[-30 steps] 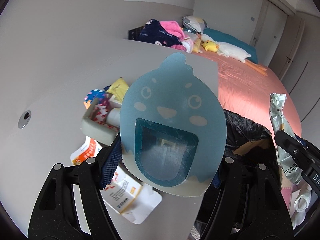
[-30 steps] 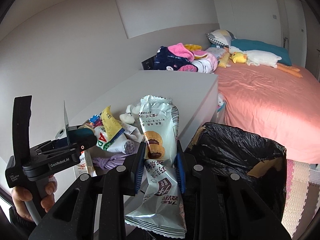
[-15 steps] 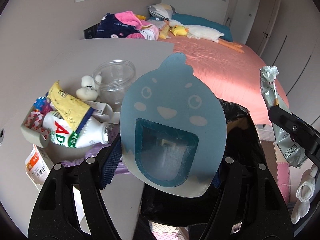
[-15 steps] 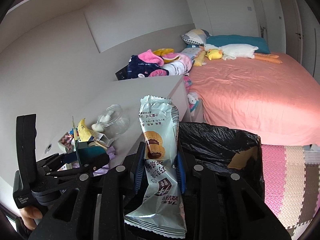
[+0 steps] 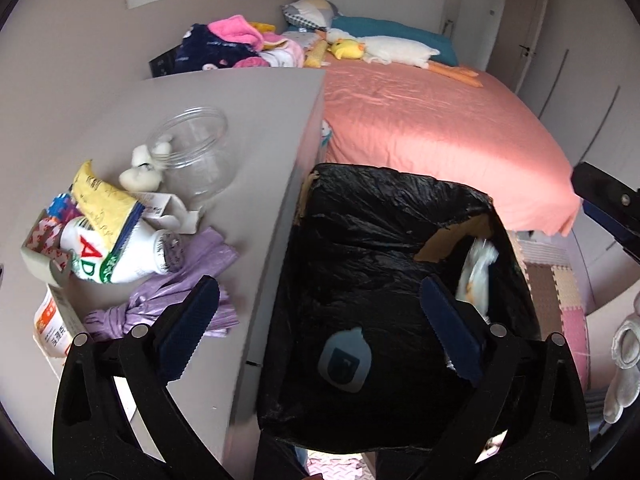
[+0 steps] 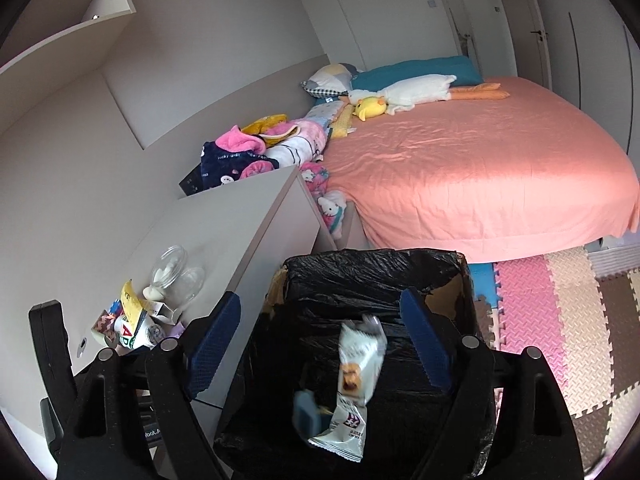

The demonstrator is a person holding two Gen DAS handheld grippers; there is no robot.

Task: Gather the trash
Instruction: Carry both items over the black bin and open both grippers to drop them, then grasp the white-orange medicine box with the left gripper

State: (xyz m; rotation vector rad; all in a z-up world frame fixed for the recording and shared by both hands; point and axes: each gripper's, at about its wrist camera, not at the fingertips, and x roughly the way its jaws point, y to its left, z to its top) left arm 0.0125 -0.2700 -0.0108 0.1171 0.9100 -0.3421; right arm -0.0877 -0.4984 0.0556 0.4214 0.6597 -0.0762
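Both falling pieces are motion-blurred. In the left wrist view the left gripper (image 5: pixel 320 320) has its jaws opening wide, empty, with the blue chick-shaped card (image 5: pixel 345 362) loose below and between them inside the black-lined bin (image 5: pixel 360 216); the biscuit wrapper (image 5: pixel 476 276) is only a pale smear beyond the right jaw. The right wrist view shows the wrapper (image 6: pixel 358 376) clearly, printed side up, dropping between the opening, empty jaws of the right gripper (image 6: pixel 320 328), the card (image 6: pixel 306 412) edge-on beside it. The bin's floor is hidden.

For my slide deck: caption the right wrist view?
Right gripper opening, snack wrapper dropping into the black-lined bin.
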